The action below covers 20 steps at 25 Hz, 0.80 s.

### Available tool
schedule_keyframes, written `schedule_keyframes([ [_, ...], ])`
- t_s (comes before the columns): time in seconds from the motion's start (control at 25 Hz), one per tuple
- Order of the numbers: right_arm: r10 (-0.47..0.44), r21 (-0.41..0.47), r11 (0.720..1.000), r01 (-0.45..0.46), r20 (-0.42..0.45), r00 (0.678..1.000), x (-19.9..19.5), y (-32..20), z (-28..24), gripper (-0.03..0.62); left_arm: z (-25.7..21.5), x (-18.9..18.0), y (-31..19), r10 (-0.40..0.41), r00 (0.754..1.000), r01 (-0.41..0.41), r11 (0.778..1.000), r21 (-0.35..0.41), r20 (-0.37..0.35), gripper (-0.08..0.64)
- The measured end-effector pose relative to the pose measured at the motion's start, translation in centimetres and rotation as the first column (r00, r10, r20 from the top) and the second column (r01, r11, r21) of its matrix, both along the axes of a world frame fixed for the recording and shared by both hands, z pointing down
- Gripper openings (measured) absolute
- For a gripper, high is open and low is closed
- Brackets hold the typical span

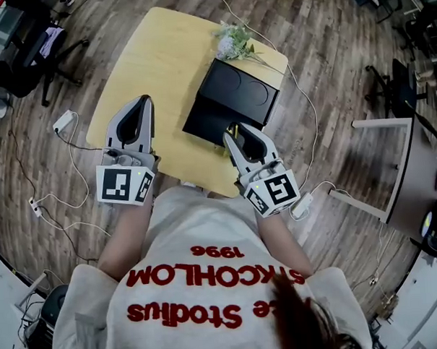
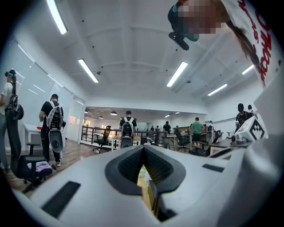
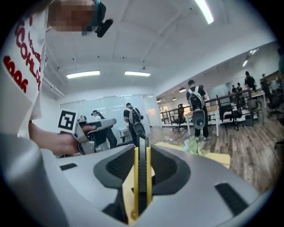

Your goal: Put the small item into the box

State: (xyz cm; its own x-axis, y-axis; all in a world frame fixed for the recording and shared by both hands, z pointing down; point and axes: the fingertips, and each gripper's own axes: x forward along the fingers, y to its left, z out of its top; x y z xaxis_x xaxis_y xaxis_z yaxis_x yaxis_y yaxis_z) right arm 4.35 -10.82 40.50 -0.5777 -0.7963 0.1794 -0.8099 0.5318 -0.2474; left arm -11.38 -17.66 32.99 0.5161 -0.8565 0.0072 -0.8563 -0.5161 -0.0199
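Yellow utility knife (image 3: 141, 177) clamped between right gripper (image 1: 235, 130) jaws, left gripper (image 1: 144, 101) jaws closed on nothing, black box (image 1: 233, 97) sat on the desk (image 1: 156, 64).

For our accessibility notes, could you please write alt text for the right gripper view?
The right gripper clamps a slim yellow-and-black utility knife, upright on edge, in the foreground. Beyond are the left gripper held in a hand, a yellow table and an open office with people.

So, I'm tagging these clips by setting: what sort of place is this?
Probably an open-plan office or lab: rows of desks and office chairs, long ceiling strip lights, and several people wearing backpacks.
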Motion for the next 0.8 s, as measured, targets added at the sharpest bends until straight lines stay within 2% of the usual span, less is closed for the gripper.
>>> schedule_keyframes([
  [0.2,0.067,0.096,0.993,-0.072,0.056,0.996,2.5,-1.1,-4.6,0.115,-1.1,0.8,-0.1,0.017,1.000,-0.017,0.999,0.033,0.012,0.006],
  [0.48,0.128,0.210,0.967,-0.143,0.082,0.988,5.4,-1.3,-9.6,0.115,-2.5,1.6,-0.1,0.031,1.000,-0.031,0.997,0.069,0.000,0.006],
  [0.8,0.145,0.207,0.966,-0.155,0.062,0.987,6.1,-1.4,-9.8,0.115,-1.8,1.3,-0.5,0.033,0.999,-0.032,0.998,0.051,-0.021,0.006],
])
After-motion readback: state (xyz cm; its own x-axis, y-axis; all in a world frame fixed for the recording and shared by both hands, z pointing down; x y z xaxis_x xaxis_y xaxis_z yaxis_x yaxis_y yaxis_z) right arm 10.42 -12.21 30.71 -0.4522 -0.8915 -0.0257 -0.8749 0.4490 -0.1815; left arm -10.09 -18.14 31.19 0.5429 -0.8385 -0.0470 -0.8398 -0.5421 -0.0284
